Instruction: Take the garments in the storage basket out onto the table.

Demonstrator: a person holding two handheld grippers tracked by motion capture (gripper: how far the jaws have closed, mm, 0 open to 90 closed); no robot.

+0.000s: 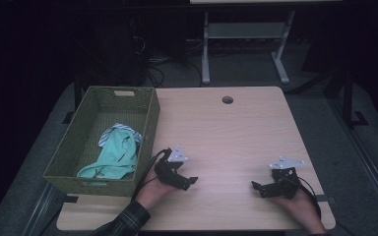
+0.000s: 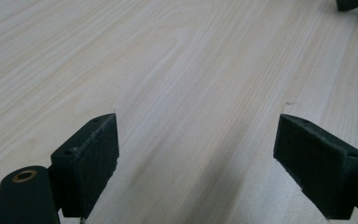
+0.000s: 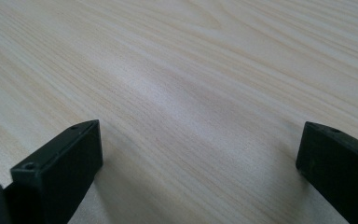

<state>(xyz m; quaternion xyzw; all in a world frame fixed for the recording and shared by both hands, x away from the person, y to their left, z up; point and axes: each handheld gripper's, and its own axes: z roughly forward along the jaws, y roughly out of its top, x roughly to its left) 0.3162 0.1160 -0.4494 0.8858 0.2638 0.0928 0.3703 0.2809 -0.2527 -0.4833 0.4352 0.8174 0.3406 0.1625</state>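
— Right, fingers first: what have we got?
— Left gripper [image 1: 186, 181], jaws spread wide over bare wood, nothing between them. Right gripper [image 1: 259, 187], the same, gaping and empty, low over the near part of the table [image 1: 226, 132].
— And the clothing?
— Mint-green garment [image 1: 112, 160] lies crumpled in the woven basket [image 1: 150, 123] at the table's left edge, a striped cloth [image 1: 123, 130] on its far side. The left gripper sits just right of the basket; the right one is well apart.
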